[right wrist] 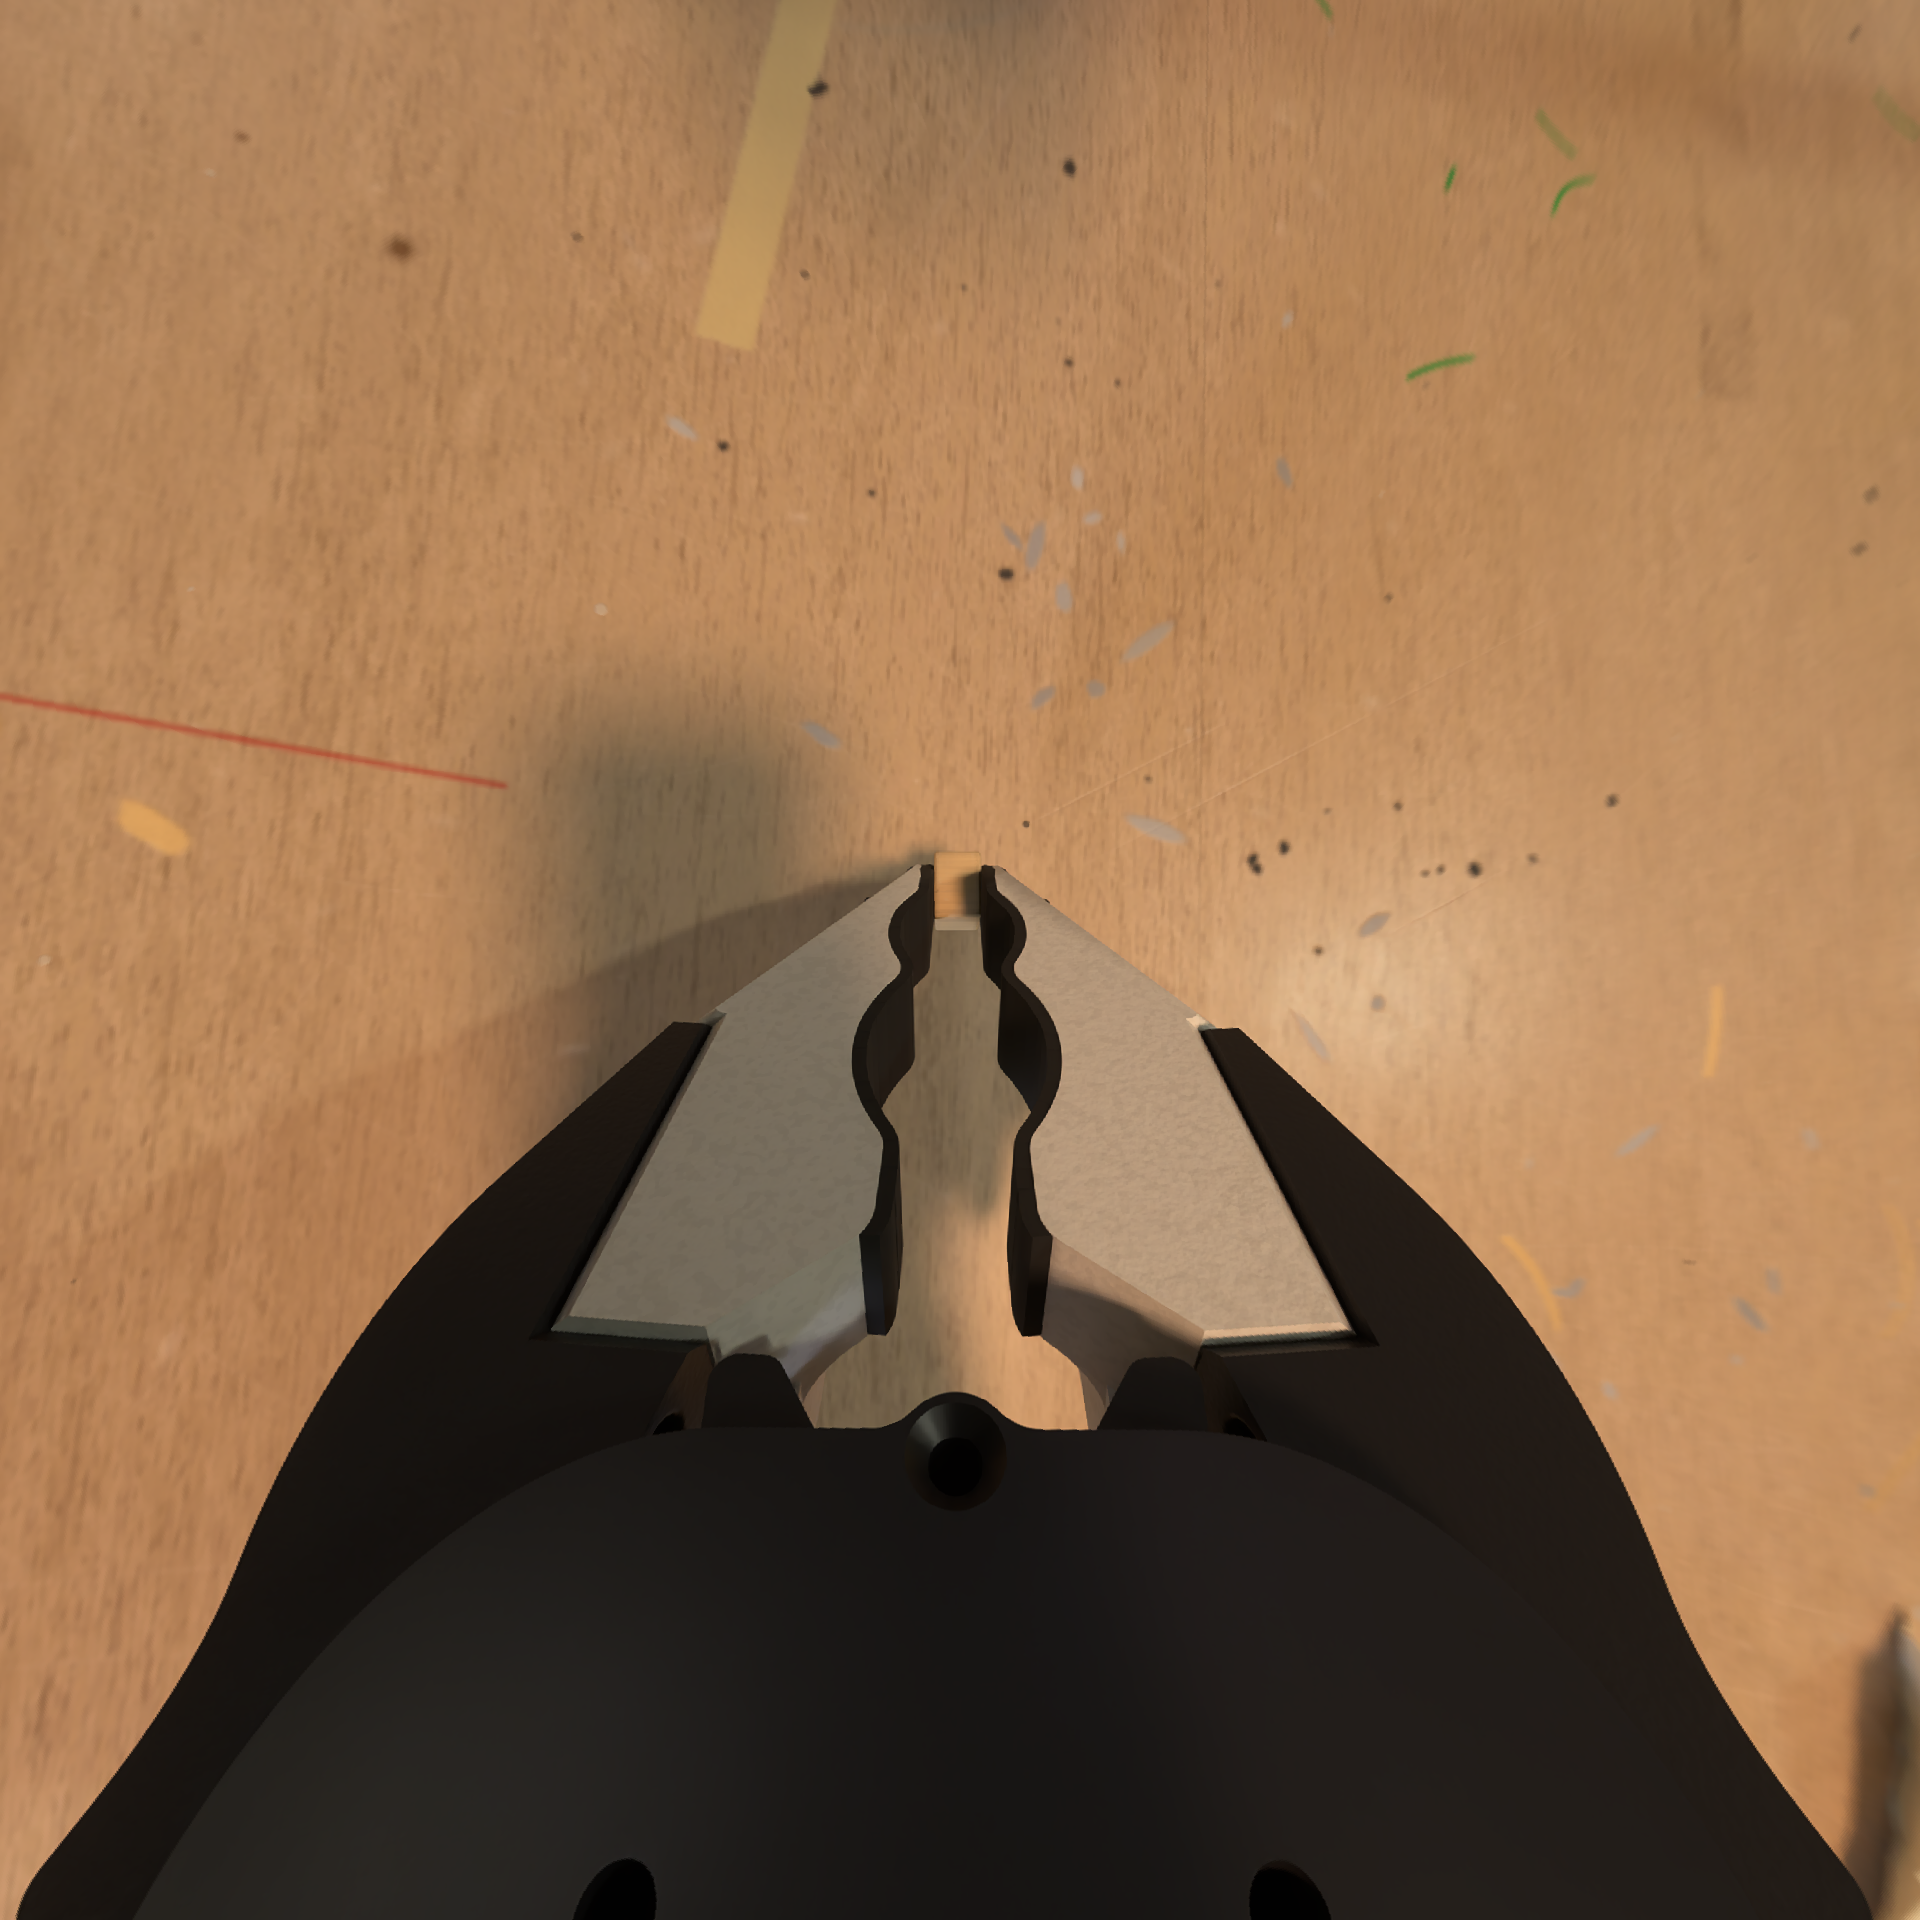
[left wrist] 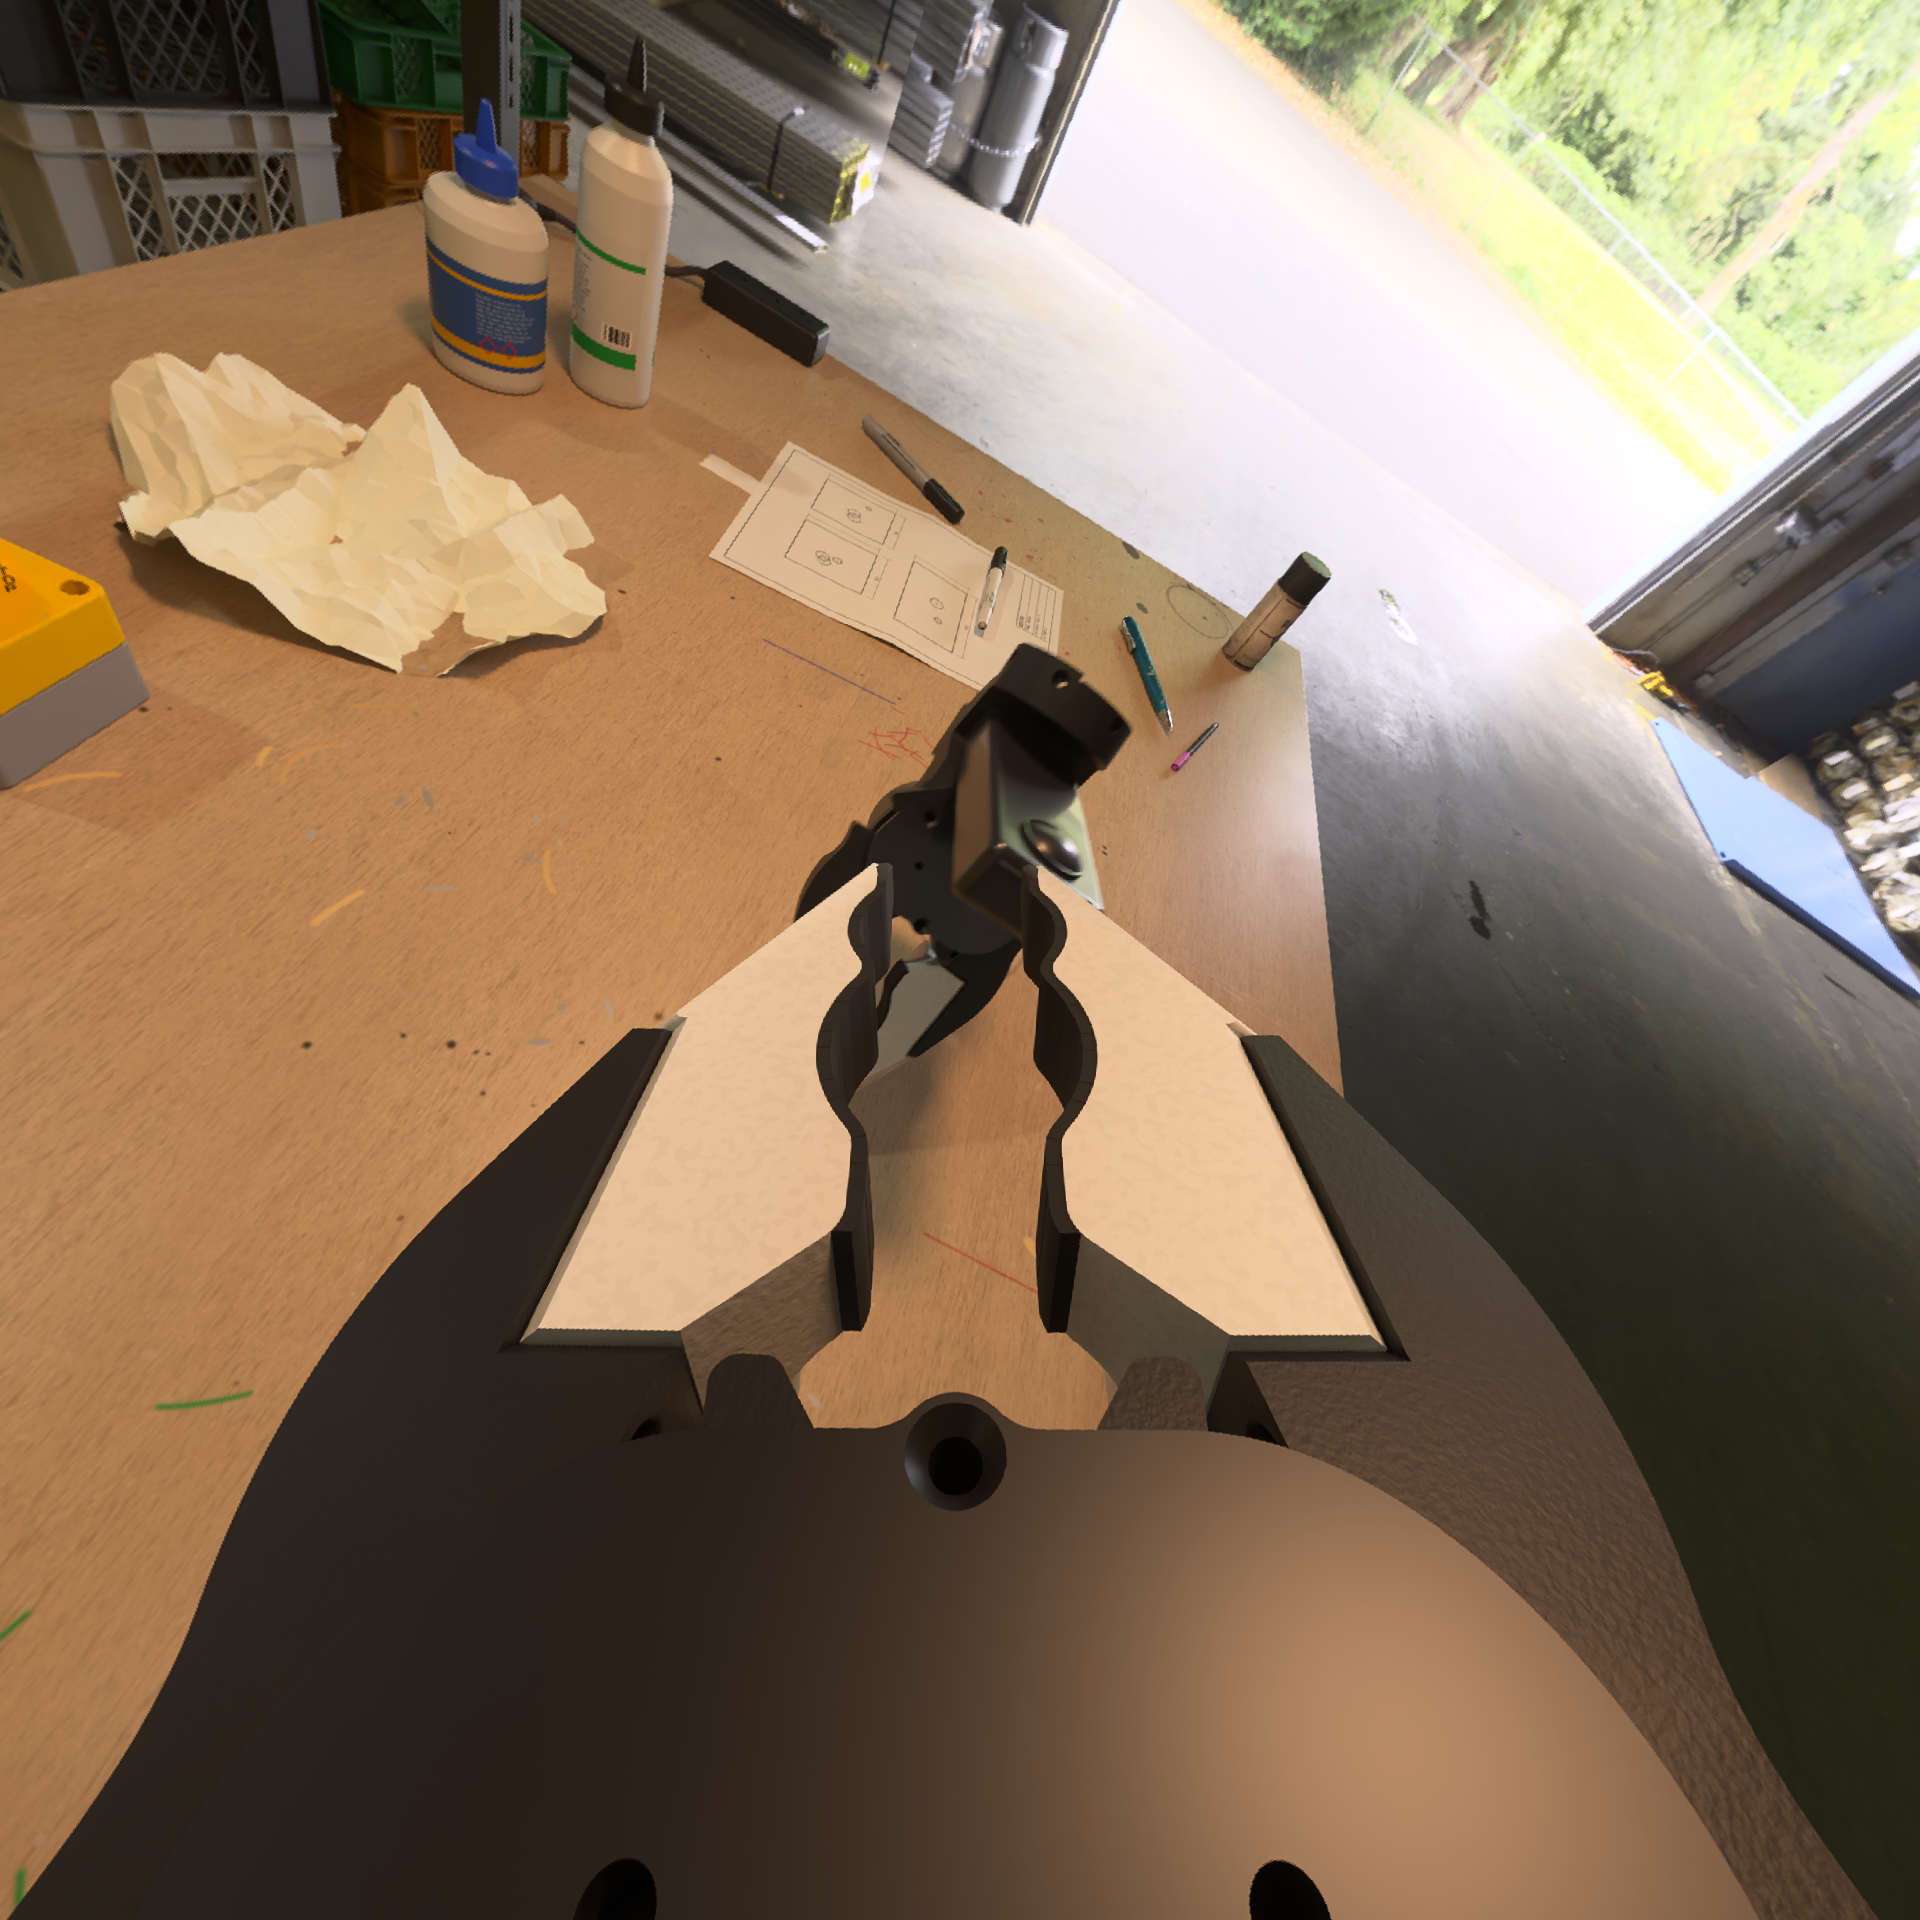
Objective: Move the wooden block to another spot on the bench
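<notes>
My right gripper (right wrist: 954,883) is shut on a small pale wooden block (right wrist: 954,889), pinched at the very fingertips. It points down at the wooden bench (right wrist: 1351,623) and casts a shadow to the left; I cannot tell whether the block touches the bench. My left gripper (left wrist: 956,883) is open and empty, held over the bench (left wrist: 520,935). The right gripper (left wrist: 920,1003) also shows in the left wrist view, just beyond my left fingertips and pointing down near the bench's right edge. The block is hidden in that view.
Crumpled paper (left wrist: 353,520), two glue bottles (left wrist: 486,270), a black adapter (left wrist: 764,312) and a yellow and grey box (left wrist: 52,665) lie to the far left. A drawing sheet (left wrist: 883,561), markers (left wrist: 914,470), a teal pen (left wrist: 1146,673) and a spray can (left wrist: 1276,611) lie ahead. The bench edge (left wrist: 1320,883) runs on the right.
</notes>
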{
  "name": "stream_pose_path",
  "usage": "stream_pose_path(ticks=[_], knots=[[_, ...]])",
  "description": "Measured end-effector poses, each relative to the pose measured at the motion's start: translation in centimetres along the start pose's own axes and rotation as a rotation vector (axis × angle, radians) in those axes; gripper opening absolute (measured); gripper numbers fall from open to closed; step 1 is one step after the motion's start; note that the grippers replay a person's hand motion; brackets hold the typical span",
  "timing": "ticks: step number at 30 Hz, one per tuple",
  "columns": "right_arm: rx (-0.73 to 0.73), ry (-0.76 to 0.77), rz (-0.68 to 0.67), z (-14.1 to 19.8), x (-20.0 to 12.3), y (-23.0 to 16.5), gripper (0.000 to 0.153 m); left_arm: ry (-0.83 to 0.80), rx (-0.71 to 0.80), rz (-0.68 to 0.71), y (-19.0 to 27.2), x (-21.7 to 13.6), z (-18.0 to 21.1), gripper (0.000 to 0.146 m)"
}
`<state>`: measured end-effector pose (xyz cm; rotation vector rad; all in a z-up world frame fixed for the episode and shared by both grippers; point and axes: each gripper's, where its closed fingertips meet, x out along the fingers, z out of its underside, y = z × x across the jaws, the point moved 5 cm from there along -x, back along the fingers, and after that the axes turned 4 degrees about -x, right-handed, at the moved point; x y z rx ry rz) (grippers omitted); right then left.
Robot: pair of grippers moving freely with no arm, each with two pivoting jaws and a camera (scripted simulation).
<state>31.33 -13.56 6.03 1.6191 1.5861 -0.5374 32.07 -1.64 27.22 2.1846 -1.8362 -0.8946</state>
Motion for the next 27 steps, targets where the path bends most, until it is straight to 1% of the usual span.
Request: stream_pose_path(ticks=[2, 4, 7, 8, 10, 11, 14, 17, 20, 22, 27], knots=[[0.037, 0.002, -0.009, 0.5, 0.8, 0.1, 0.008, 0.004, 0.006, 0.006, 0.1, -0.1, 0.0, 0.024], [0.069, 0.037, 0.0, 0.6, 1.1, 0.2, 0.008, 0.005, 0.007, 0.013, 0.1, -0.1, -0.1, 0.024], [0.124, 0.089, -0.024, 0.7, 1.3, 0.4, 0.008, 0.002, 0.007, 0.023, 0.2, -0.1, 0.0, 0.024], [0.144, 0.106, -0.032, 0.8, 1.4, 0.4, 0.015, 0.001, 0.008, 0.025, 0.3, -0.1, 0.0, 0.024], [0.189, 0.149, -0.044, 1.2, 1.3, 0.6, 0.034, 0.006, 0.012, 0.033, 0.4, -0.2, -0.1, 0.024], [0.206, 0.176, -0.064, 1.5, 1.2, 0.6, 0.039, 0.009, 0.014, 0.039, 0.4, -0.3, -0.1, 0.024], [0.249, 0.228, -0.077, 2.1, 0.6, 0.9, 0.038, 0.022, 0.013, 0.048, 0.4, -0.6, -0.1, 0.024], [0.225, 0.244, -0.079, 2.1, 0.3, 0.7, 0.037, 0.029, 0.006, 0.052, 0.3, -0.8, -0.1, 0.024], [0.125, 0.214, -0.104, 1.9, 0.6, -0.1, 0.037, 0.033, 0.009, 0.059, 0.3, -1.0, -0.1, 0.024], [0.06, 0.218, -0.095, 1.7, 0.7, -0.2, 0.038, 0.035, 0.009, 0.062, 0.3, -1.0, -0.1, 0.024], [-0.028, 0.217, -0.139, 1.7, 0.8, 0.3, 0.04, 0.03, 0.011, 0.063, 0.3, -0.9, -0.1, 0.025]])
